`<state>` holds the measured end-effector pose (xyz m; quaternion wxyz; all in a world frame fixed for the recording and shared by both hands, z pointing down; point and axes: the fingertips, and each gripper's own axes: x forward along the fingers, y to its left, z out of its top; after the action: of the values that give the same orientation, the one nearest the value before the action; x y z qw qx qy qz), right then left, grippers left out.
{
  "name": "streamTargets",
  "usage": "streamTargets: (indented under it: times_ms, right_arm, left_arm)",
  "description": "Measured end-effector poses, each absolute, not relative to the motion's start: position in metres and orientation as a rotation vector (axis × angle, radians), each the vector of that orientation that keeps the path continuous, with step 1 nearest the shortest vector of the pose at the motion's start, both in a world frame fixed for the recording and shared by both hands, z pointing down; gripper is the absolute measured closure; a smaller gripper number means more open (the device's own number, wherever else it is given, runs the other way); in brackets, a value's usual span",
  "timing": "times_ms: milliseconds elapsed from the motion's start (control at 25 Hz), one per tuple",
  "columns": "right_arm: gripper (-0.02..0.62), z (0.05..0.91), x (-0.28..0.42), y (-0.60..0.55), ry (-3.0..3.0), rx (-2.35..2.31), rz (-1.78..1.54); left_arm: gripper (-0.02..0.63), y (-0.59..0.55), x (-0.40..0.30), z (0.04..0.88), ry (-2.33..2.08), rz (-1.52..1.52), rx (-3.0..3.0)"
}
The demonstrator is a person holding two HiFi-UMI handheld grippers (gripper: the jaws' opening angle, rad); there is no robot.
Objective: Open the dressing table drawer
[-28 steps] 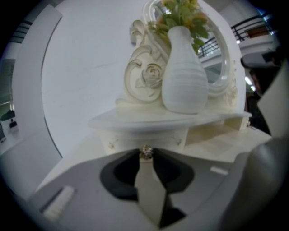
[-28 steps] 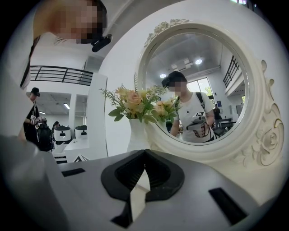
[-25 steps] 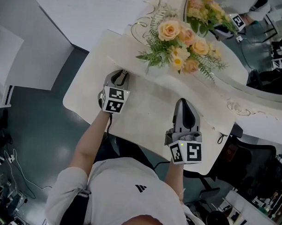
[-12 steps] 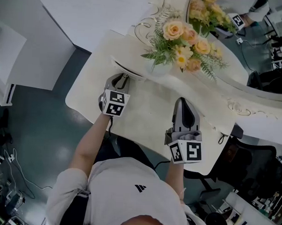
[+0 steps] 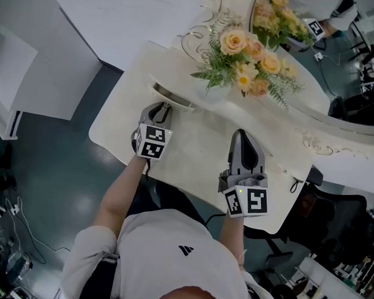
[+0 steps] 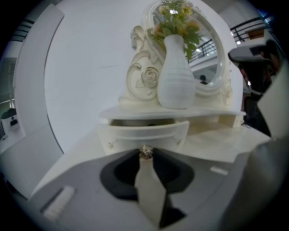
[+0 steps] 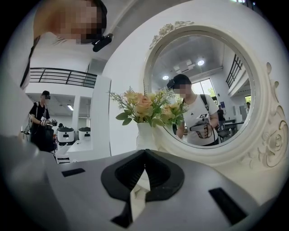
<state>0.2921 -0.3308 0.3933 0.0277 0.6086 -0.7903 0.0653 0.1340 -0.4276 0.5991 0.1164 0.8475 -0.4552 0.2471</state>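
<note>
Drawer [image 6: 143, 134] part open, left gripper [image 6: 145, 156] jaws clamped on its knob [image 6: 145, 151], right gripper [image 7: 144, 152] jaws closed empty

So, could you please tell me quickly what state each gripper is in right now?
Left gripper: closed on the drawer knob.
Right gripper: closed, holding nothing.

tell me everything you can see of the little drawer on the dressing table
The drawer is small and cream-white, glossy like painted wood, with a curved front and faint gold marks near both ends. It sits under the low shelf that bears the white vase and stands partly pulled out, a dark gap showing above its front. Its small metallic knob is pinched between the left gripper's jaws.
</note>
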Motion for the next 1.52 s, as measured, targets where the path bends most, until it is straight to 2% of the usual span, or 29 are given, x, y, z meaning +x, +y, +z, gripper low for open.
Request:
streamTargets:
  times_ms: [1240,1400,1520]
  right_arm:
    - [0.601,0.387,0.283,-0.329,-2.485,1.859,0.182]
    - [0.600,0.385,0.281,-0.328,-2.501,1.845,0.175]
    - [0.600,0.382,0.278,-0.326,-2.513,1.844,0.172]
  left_arm:
    - [0.505,-0.405,0.122,0.600,-1.359,0.701,2.471]
    - [0.448,-0.403,0.121,0.596,-1.330,0.663,2.478]
    - [0.445,-0.399,0.117,0.587,-1.335,0.615,2.491]
